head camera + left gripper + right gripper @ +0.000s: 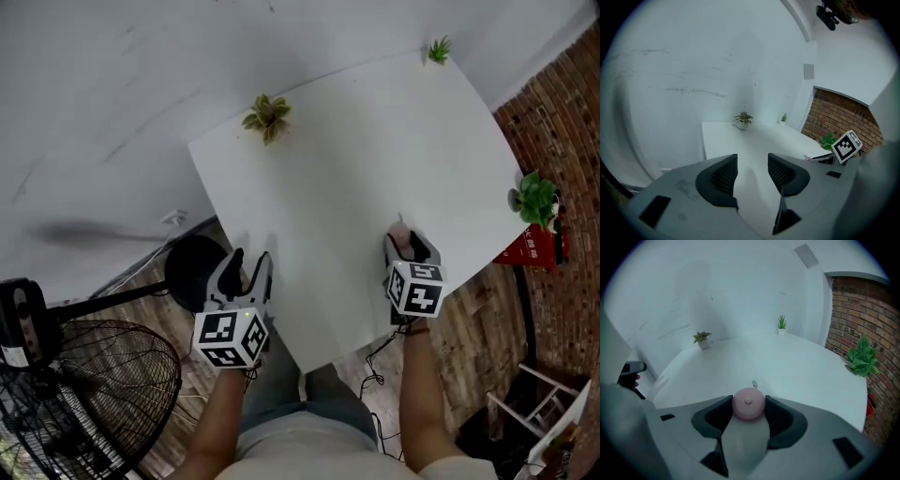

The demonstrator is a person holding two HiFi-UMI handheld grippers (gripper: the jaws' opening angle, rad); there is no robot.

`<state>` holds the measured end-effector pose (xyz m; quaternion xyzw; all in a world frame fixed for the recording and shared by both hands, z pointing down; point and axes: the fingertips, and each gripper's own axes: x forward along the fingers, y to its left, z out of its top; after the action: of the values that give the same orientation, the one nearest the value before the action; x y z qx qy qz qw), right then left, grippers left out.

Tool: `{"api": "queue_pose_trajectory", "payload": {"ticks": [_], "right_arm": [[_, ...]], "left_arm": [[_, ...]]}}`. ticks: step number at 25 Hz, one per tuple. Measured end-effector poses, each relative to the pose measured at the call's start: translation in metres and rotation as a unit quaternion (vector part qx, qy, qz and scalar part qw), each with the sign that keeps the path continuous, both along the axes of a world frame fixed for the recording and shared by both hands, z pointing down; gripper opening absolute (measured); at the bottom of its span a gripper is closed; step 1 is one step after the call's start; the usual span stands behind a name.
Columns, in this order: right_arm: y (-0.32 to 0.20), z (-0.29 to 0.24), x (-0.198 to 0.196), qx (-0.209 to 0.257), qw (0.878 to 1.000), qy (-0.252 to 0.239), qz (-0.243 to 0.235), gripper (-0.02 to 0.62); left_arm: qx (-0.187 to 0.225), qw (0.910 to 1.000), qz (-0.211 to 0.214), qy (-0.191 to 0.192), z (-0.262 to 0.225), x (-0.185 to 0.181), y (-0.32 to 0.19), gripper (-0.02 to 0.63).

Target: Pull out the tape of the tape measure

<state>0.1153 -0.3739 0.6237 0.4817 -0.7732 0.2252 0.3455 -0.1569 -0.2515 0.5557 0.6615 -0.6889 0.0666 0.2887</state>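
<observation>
We see our right tool [748,408] closed on the tape measure [748,403]. It is a round pink case with a small button at its centre, clamped between the two dark jaws just below the middle of the right gripper view. A small loop [754,383] shows just beyond the case, over the white surface [787,366]. We cannot tell whether the loop touches the surface.

In the head view this right tool [411,246] sits at the lower right, over the near edge of the surface [356,141]. Only a sliver of the pink tape measure [400,232] shows between its jaws there.

Our left tool [248,270] is at the lower left of the head view, at the near left edge of the surface. In the left gripper view the left tool [752,173] has its jaws apart, with only bare surface [759,140] between them.

Two small potted plants stand at the far side of the surface, one at the upper middle [267,117] and one at the upper right corner [439,50]. A leafier plant [534,199] sits by the brick wall [562,122] at the right edge, and a floor fan [84,394] fills the lower left.
</observation>
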Motion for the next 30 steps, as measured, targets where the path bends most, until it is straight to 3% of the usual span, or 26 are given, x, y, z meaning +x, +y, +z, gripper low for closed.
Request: {"api": "queue_pose_trajectory", "payload": {"ticks": [12, 21, 26, 30], "right_arm": [[0.016, -0.033, -0.004, 0.044, 0.998, 0.004, -0.033, 0.216], [0.038, -0.092, -0.006, 0.104, 0.989, -0.017, -0.103, 0.216], [0.056, -0.127, -0.001, 0.115, 0.983, -0.054, -0.136, 0.216], [0.071, -0.151, -0.002, 0.110, 0.977, -0.083, -0.165, 0.216]], "left_arm": [[0.011, 0.9998, 0.012, 0.007, -0.011, 0.014, 0.013, 0.202], [0.039, 0.9984, 0.039, 0.015, -0.035, 0.039, 0.012, 0.202], [0.065, 0.9943, 0.083, 0.018, -0.062, 0.070, 0.010, 0.202], [0.092, 0.9827, 0.154, 0.047, -0.086, 0.101, 0.006, 0.202]]}}
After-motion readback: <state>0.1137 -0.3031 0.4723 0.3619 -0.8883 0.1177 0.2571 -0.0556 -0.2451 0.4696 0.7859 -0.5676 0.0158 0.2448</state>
